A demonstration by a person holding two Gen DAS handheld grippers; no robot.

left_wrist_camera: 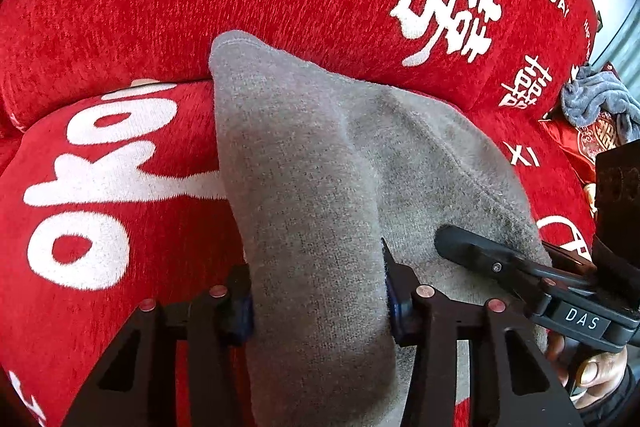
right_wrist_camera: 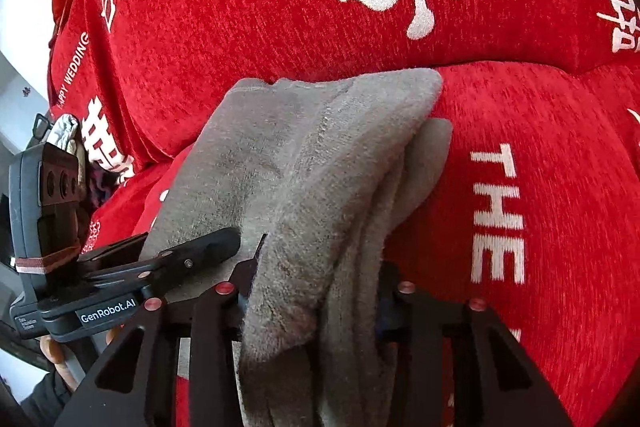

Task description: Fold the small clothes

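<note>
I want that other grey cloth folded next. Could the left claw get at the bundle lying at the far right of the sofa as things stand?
Probably not yet. The left claw is shut on the grey sock, and the right claw sits between it and the grey bundle.

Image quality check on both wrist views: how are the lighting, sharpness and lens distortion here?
Left wrist view: bright, even light, the grey sock crisp down to its knit, strong fisheye bending of the red cover, dark vignette at the corners. Right wrist view: same daylight, the sock sharp, soft shadow between its folded layers, white lettering curved by the lens, no glare or motion blur.
</note>
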